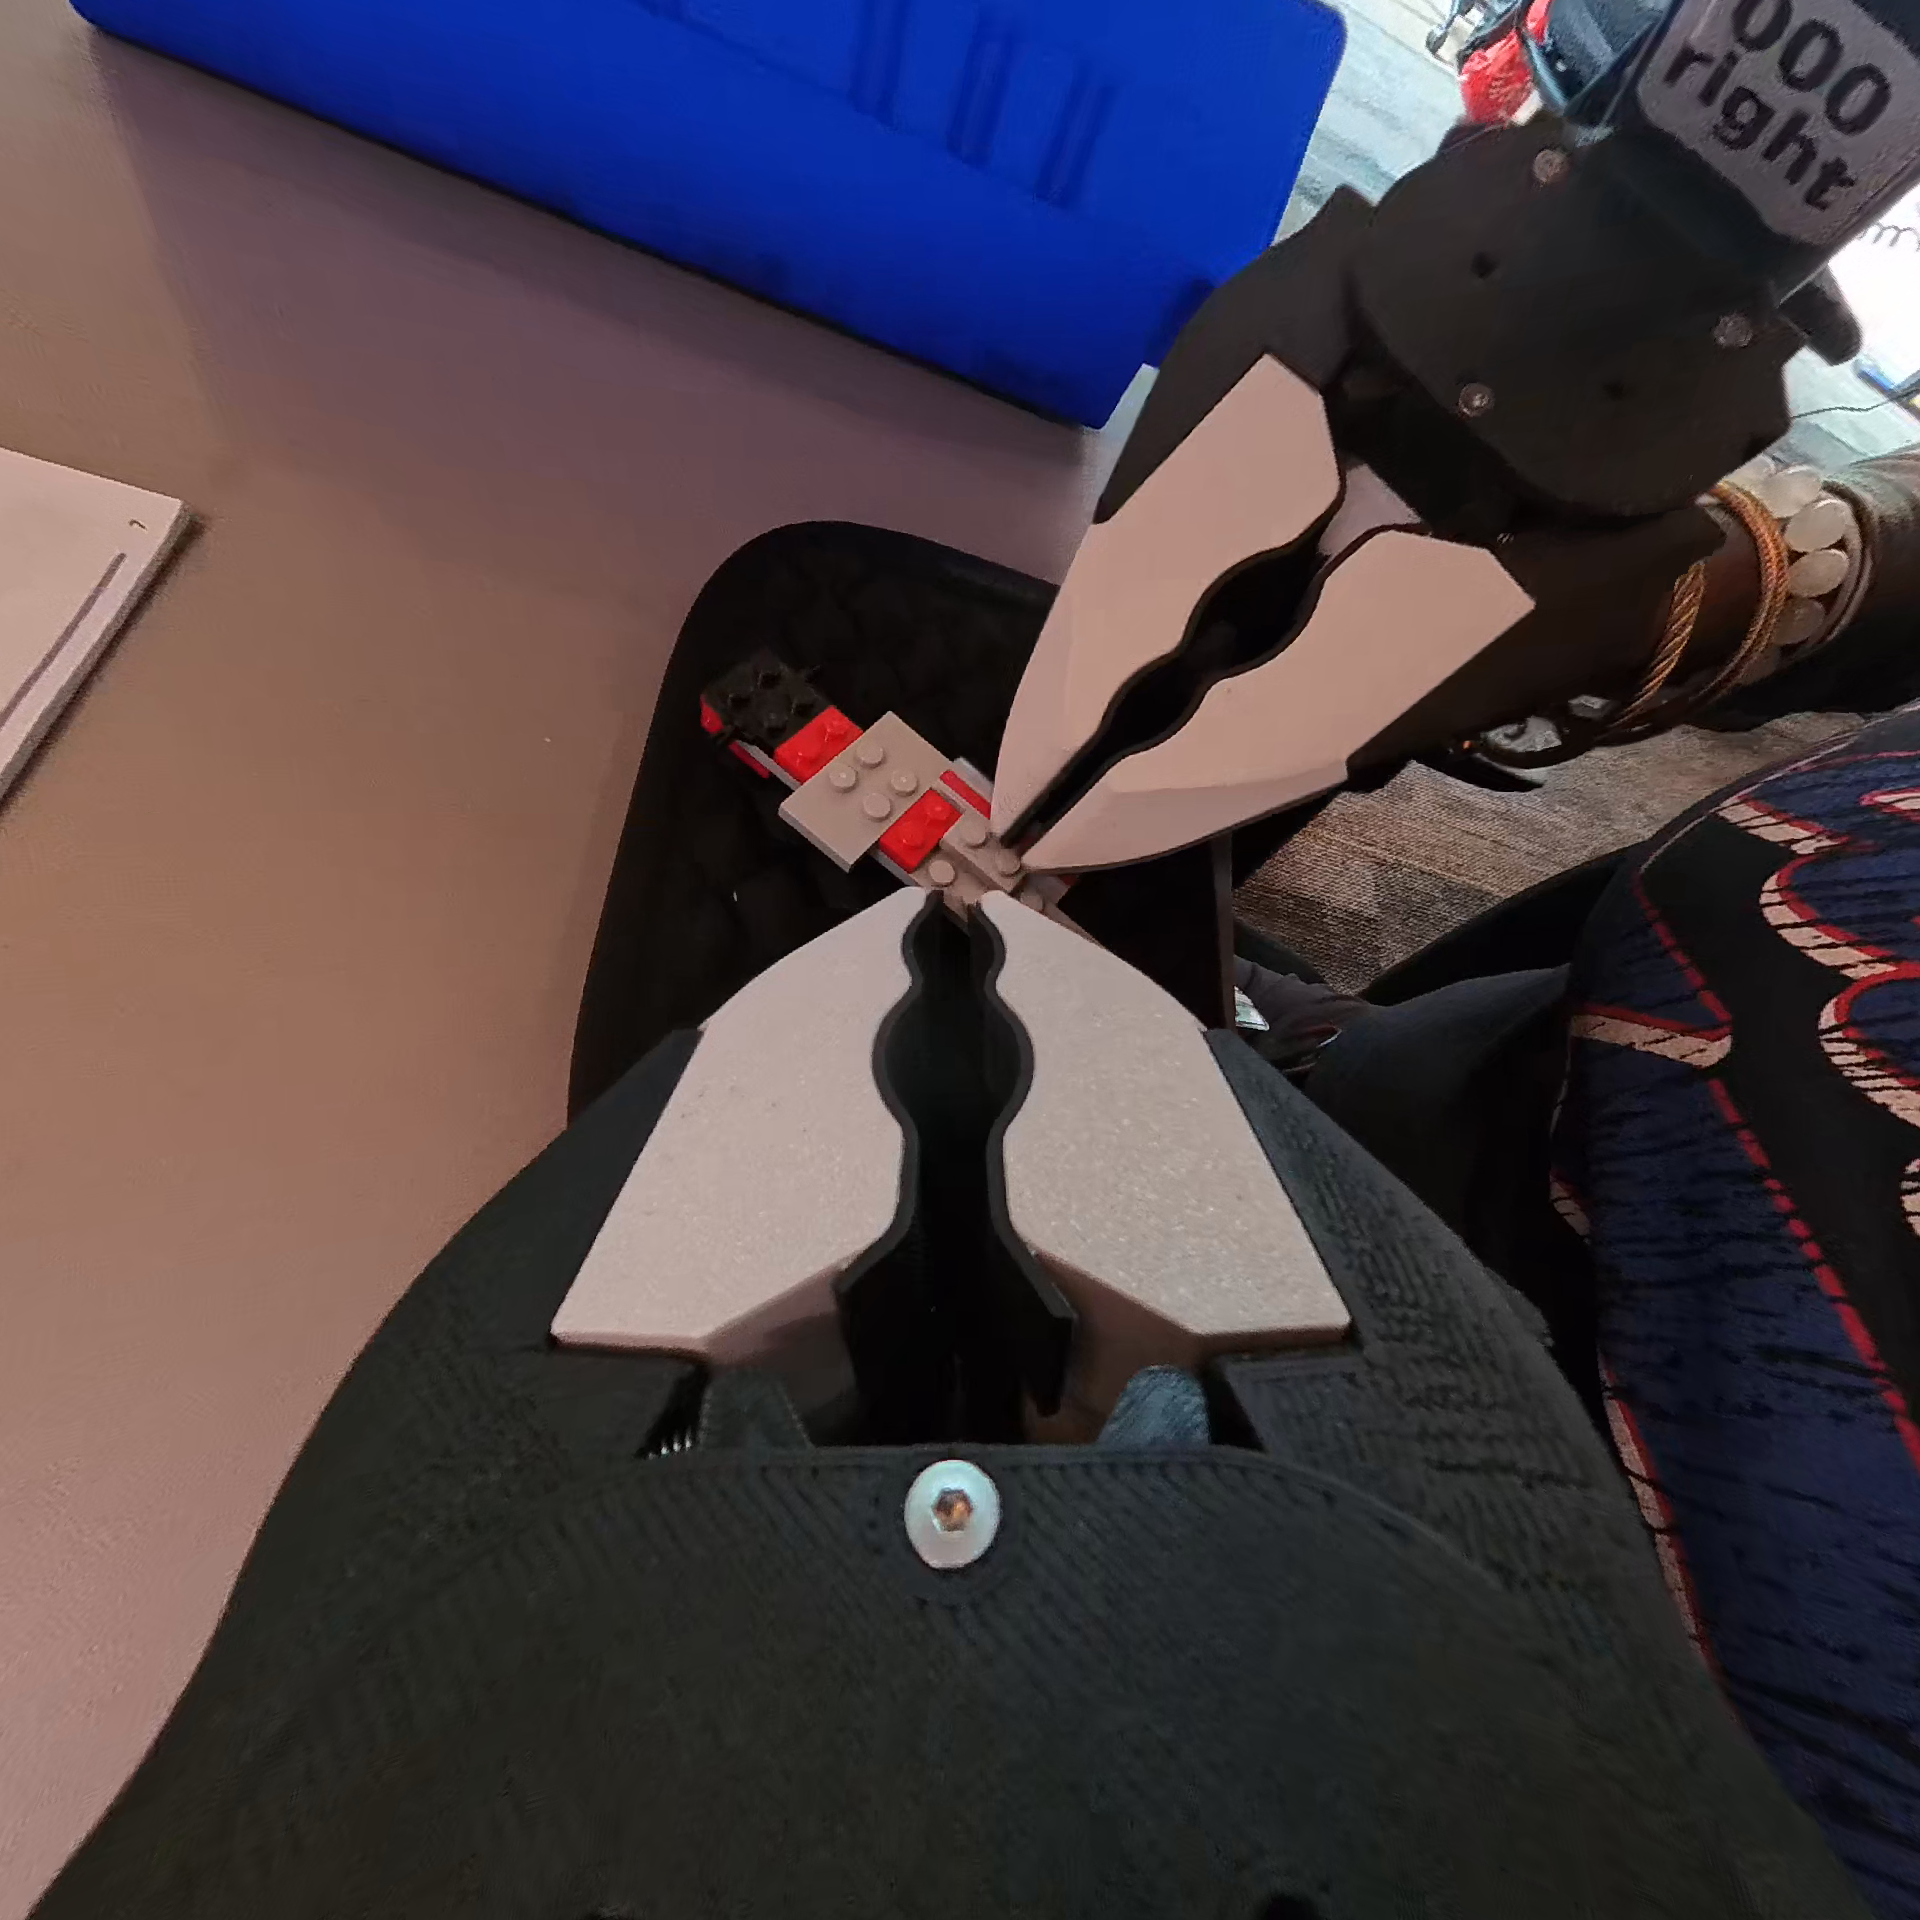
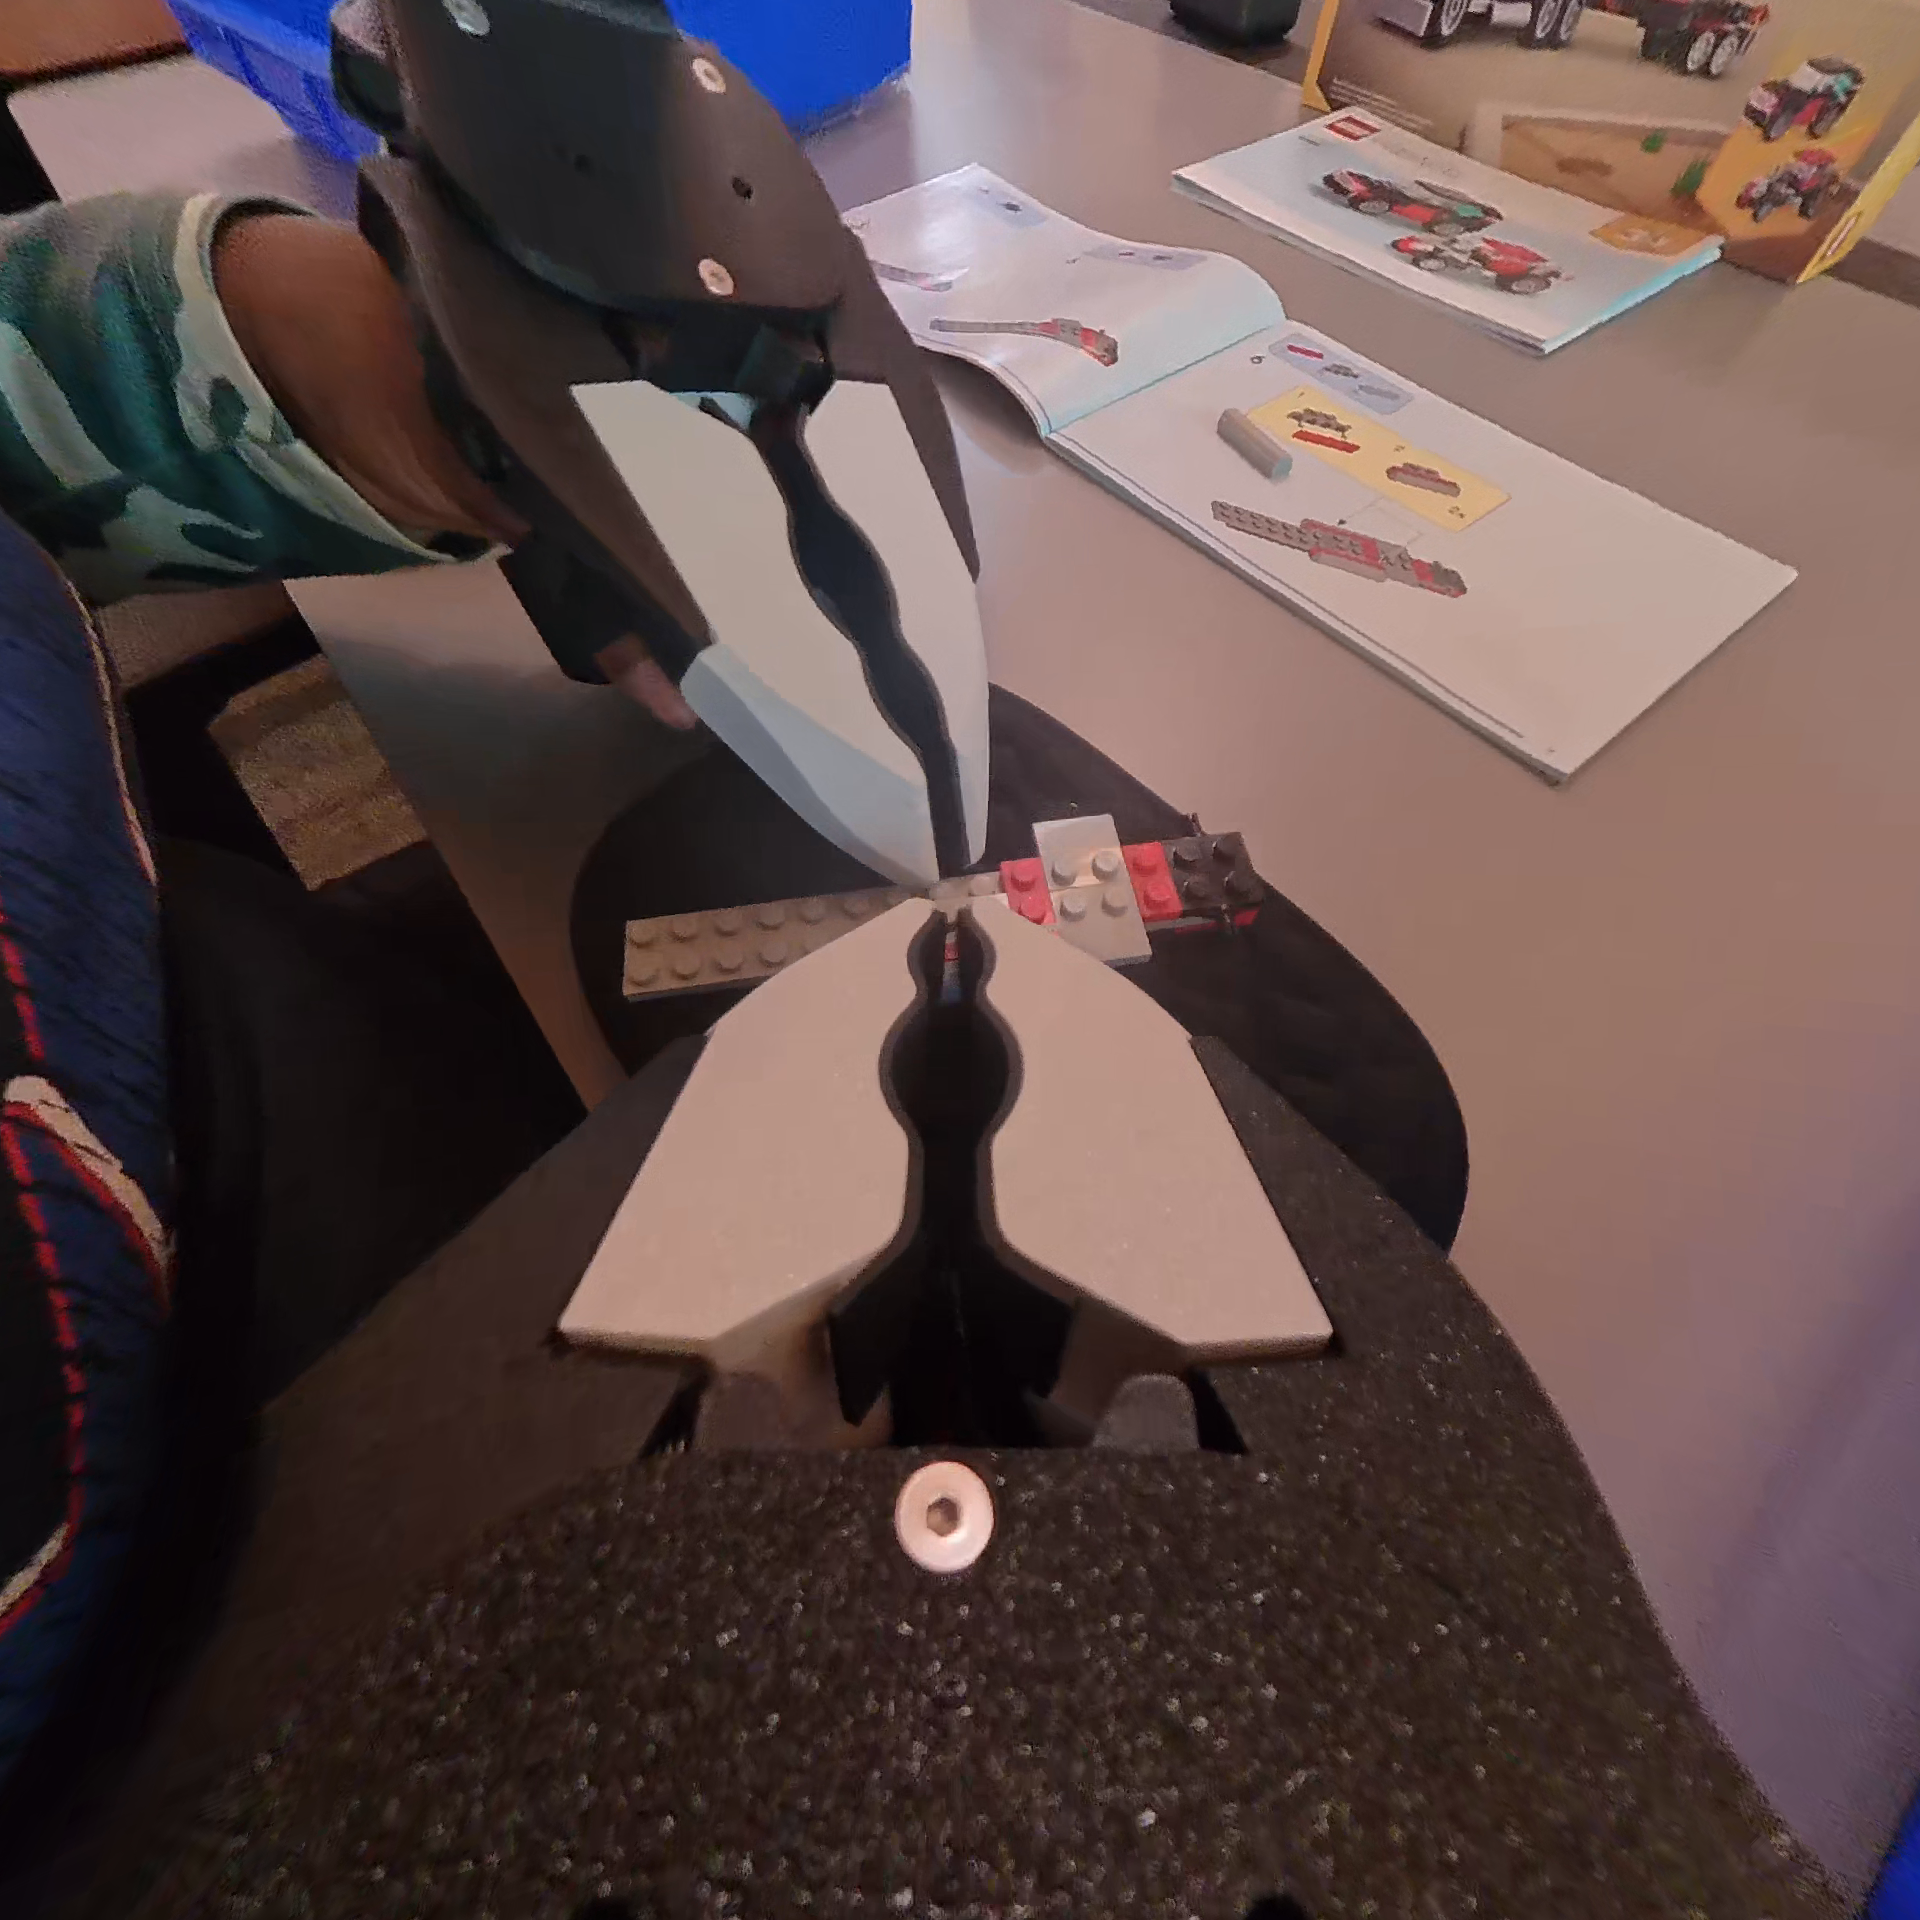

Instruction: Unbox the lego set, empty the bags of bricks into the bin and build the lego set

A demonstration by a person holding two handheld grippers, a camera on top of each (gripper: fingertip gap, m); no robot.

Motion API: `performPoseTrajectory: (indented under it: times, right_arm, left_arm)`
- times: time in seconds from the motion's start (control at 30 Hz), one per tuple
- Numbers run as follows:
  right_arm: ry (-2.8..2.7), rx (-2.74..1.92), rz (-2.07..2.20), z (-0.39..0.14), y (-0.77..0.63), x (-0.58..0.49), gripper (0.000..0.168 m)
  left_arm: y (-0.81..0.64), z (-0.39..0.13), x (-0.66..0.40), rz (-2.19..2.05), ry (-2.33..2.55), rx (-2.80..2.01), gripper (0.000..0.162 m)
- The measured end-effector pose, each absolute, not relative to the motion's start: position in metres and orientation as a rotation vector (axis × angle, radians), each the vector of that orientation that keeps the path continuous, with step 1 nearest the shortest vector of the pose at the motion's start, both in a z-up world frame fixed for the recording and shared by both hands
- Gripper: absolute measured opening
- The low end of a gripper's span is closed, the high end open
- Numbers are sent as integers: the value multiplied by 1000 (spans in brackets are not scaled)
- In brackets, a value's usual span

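A long lego assembly (image 1: pixel 871 781), a grey plate topped with red, grey and black bricks, is held in the air between both grippers. My left gripper (image 1: pixel 951 902) is shut on the plate's near edge. My right gripper (image 1: pixel 1013 836) comes in from the upper right, with its closed tips on the studs beside it. In the right wrist view the assembly (image 2: pixel 1101 883) lies crosswise. My right gripper (image 2: pixel 951 916) is shut on its middle, and the left gripper (image 2: pixel 951 868) pinches it from above. What lies between the right tips is hidden.
A blue bin (image 1: pixel 727 156) stands at the back of the table. An open instruction booklet (image 2: pixel 1351 582) with a grey cylinder (image 2: pixel 1252 445) on it, a second booklet (image 2: pixel 1455 249) and the lego box (image 2: pixel 1662 104) lie to the right. A black rounded shape (image 2: pixel 1299 1039) sits under the assembly.
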State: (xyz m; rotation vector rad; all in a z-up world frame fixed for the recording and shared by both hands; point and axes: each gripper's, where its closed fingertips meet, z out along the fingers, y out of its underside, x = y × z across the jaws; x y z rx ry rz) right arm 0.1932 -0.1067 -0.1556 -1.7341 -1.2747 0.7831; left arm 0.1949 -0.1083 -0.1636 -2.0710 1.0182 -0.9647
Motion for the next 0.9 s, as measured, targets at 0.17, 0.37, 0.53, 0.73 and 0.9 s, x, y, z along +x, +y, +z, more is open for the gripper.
performPoseTrajectory:
  times: [0.17,0.37,0.53,0.73,0.9]
  right_arm:
    - [-1292,-1788,810,-156,-106,193,2]
    - [-1175,-1953,1022,-158,-106,194,0]
    - [-1174,-2050,1030,-160,-106,195,0]
    - [-1194,-2204,1010,-165,-107,196,0]
    - [-1249,-2277,910,-168,-107,197,1]
  left_arm:
    - [-108,-164,196,-988,1021,-2068,5]
    - [-108,-164,196,-1022,1000,-2064,5]
    - [-108,-166,196,-1028,999,-2057,5]
    - [-108,-168,195,-1038,1018,-2054,2]
    - [-108,-169,195,-1055,1024,-2061,1]
